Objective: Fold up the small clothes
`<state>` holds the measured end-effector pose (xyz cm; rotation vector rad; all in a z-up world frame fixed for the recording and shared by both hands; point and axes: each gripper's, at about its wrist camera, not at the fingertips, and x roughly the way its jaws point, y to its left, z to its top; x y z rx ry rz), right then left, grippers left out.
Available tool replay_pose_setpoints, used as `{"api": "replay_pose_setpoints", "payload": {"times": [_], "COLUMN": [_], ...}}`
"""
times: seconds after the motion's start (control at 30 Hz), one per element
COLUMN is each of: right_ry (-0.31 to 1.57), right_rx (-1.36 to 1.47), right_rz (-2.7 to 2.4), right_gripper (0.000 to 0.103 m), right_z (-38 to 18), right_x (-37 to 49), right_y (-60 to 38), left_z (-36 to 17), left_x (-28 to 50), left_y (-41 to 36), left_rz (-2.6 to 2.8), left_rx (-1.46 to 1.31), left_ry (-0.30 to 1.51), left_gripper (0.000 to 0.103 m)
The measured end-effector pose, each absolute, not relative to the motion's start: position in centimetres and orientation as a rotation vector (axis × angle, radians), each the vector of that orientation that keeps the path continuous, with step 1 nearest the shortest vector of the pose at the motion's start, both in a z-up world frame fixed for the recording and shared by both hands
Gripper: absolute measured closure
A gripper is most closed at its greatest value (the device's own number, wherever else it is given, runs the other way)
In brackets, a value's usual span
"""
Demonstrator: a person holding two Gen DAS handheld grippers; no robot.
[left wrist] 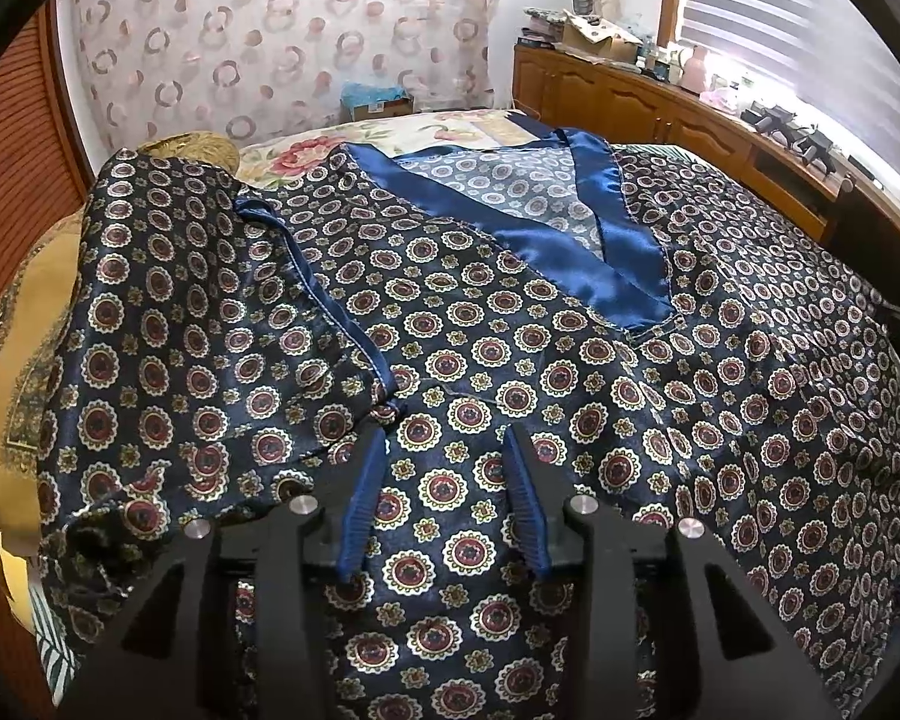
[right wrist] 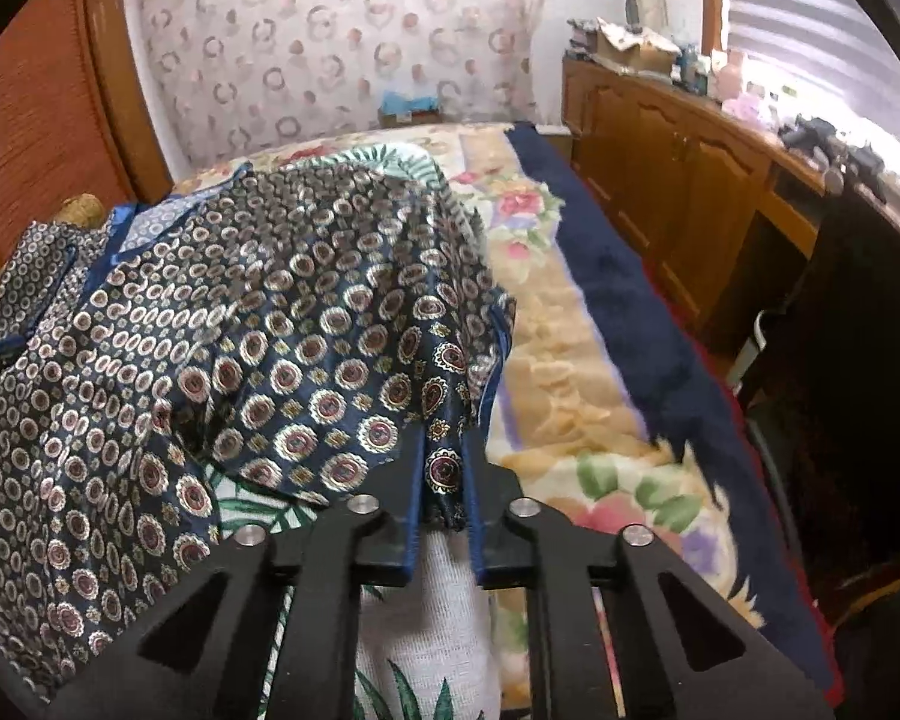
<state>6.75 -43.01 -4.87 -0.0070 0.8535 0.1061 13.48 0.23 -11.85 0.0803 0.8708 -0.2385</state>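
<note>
So the satin top (left wrist: 510,324) (navy with little medallion prints) is lying spread out front side up on the bed (right wrist: 576,360), over the floral blanket. Its blue V-neck trim (left wrist: 606,228) is sitting at the far end toward the curtained wall (left wrist: 282,42), so the long axis is running away from the cameras, hem nearest. The left sleeve (left wrist: 168,312) is already lying folded in over the body. The left gripper (left wrist: 447,438) is hovering right over the fabric with its jaws apart, nothing pinched. The right gripper (right wrist: 444,450) is clamping down on the right sleeve edge (right wrist: 444,468), bunched between the pads and lifting off the blanket.
</note>
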Motion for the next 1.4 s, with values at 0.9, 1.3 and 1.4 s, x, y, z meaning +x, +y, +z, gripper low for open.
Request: {"api": "replay_pose_setpoints", "payload": {"times": [0.9, 1.3, 1.4], "right_ry": [0.776, 0.752, 0.812], "right_rx": [-0.119, -0.056, -0.044], "right_rz": [0.458, 0.331, 0.279], "right_gripper": [0.088, 0.055, 0.055], "right_z": [-3.2, -1.5, -2.9], "right_x": [9.8, 11.5, 13.8], "right_y": [-27.5, -33.8, -35.1], "left_z": [-11.9, -11.9, -11.6], "left_x": [13.7, 14.0, 13.4], "left_y": [-0.6, -0.7, -0.7], "left_rz": [-0.245, -0.24, -0.256], "left_rx": [0.081, 0.068, 0.065], "left_ry": [0.877, 0.878, 0.861], "left_gripper": [0.05, 0.05, 0.05]}}
